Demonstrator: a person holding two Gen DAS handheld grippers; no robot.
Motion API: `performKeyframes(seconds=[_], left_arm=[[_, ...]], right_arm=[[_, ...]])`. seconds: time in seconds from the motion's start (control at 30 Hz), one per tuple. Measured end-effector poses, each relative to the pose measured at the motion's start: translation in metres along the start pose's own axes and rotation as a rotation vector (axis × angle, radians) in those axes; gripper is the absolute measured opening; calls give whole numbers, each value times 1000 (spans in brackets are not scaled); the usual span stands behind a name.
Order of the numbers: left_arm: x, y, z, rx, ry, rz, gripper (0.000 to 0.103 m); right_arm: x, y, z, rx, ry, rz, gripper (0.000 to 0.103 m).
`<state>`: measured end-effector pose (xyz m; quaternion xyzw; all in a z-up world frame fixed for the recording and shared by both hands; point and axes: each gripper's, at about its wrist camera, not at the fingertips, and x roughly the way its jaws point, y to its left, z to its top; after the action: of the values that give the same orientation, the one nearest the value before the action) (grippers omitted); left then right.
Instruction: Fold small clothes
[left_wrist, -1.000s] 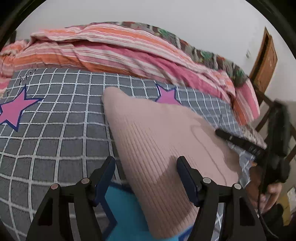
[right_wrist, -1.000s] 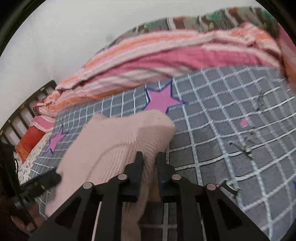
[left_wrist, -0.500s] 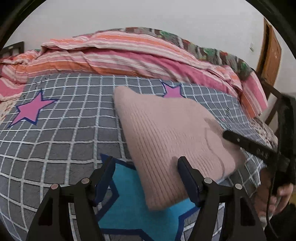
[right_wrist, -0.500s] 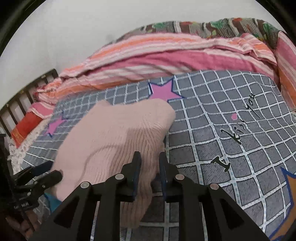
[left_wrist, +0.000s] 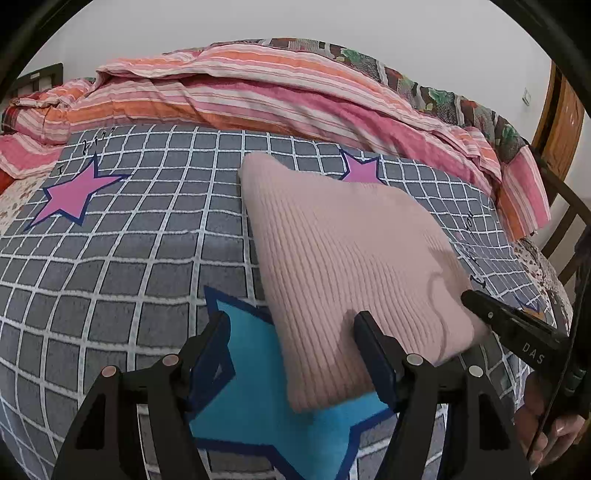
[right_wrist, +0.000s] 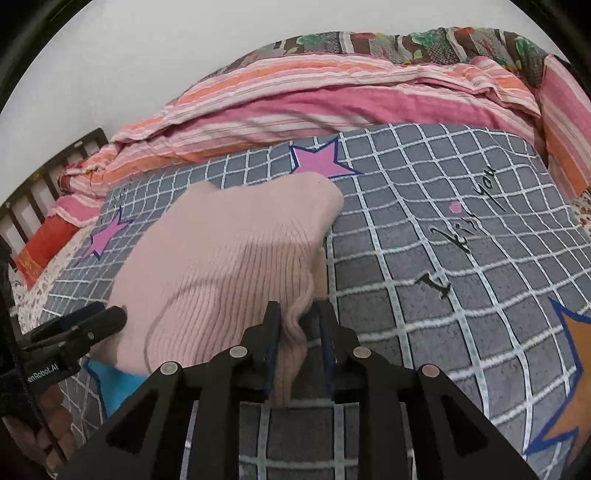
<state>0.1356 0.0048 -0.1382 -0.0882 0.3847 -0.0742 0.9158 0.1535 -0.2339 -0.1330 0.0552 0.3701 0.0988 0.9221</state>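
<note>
Knitwear first: the pink ribbed garment (left_wrist: 354, 266) lies on the bed, on the grey checked blanket (left_wrist: 122, 266), as a compact, roughly square packet, so you appear to be well into the fold.

In your left wrist view, the left claw (left_wrist: 291, 354) stands wide with nothing clamped. Its right finger sits over the packet's near edge, its left finger over the blue star (left_wrist: 255, 398) printed on the blanket, and the packet's near corner lies between them. I cannot tell whether the pads touch the knit. At the right edge you can see the right claw (left_wrist: 471, 301) nosing into the packet's right-hand corner, with your hand (left_wrist: 554, 424) below it. The striped quilt (left_wrist: 277, 92) is heaped along the far side of the bed, well apart from the work.

In your right wrist view, the right claw (right_wrist: 298, 325) is narrow, and its jaws have just been opening a little. A ruffled lip of the garment (right_wrist: 229, 266) sits between them, against the left pad, while a sliver of gap shows beside the right pad, so the pinch looks released. The left claw (right_wrist: 79, 325) waits at the packet's left corner.

Judging by the tidy outline, the last fold is laid down. What seems left is to free that lip, smooth the top, and check that the edges line up.
</note>
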Motion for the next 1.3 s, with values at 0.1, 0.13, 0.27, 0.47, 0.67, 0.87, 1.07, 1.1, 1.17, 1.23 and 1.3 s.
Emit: performKeyframes(seconds=[0.1, 0.13, 0.27, 0.47, 0.67, 0.87, 1.07, 1.1, 1.17, 1.23, 1.3], left_arm=[[-6, -1, -5, 2, 5, -1, 68], [-10, -1, -7, 4, 2, 3, 68], [-27, -5, -8, 7, -8, -1, 66], [-67, -20, -4, 31, -57, 32, 68], [-112, -31, -1, 40, -92, 89, 71], [-148, -39, -2, 34, -113, 122, 76], [-170, -47, -11, 50, -136, 147, 81], [-173, -47, -13, 47, -139, 144, 81], [-174, -49, -16, 45, -141, 142, 81], [-174, -51, -18, 53, -138, 147, 81], [-175, -54, -20, 60, -138, 145, 81]], right_arm=[[-4, -1, -6, 10, 13, -4, 21], [-8, -2, -8, 12, 15, -4, 21], [-26, -1, -10, 0, 13, -18, 22], [-66, 7, -12, -24, -5, -72, 34], [-112, 12, -12, -38, -30, -105, 40], [-165, 21, -17, -71, -100, -107, 91], [-190, 22, -19, -72, -122, -143, 96], [-193, 22, -19, -68, -123, -142, 96], [-199, 22, -21, -68, -127, -149, 96], [-202, 22, -23, -73, -128, -160, 96], [-204, 22, -26, -82, -128, -166, 96]])
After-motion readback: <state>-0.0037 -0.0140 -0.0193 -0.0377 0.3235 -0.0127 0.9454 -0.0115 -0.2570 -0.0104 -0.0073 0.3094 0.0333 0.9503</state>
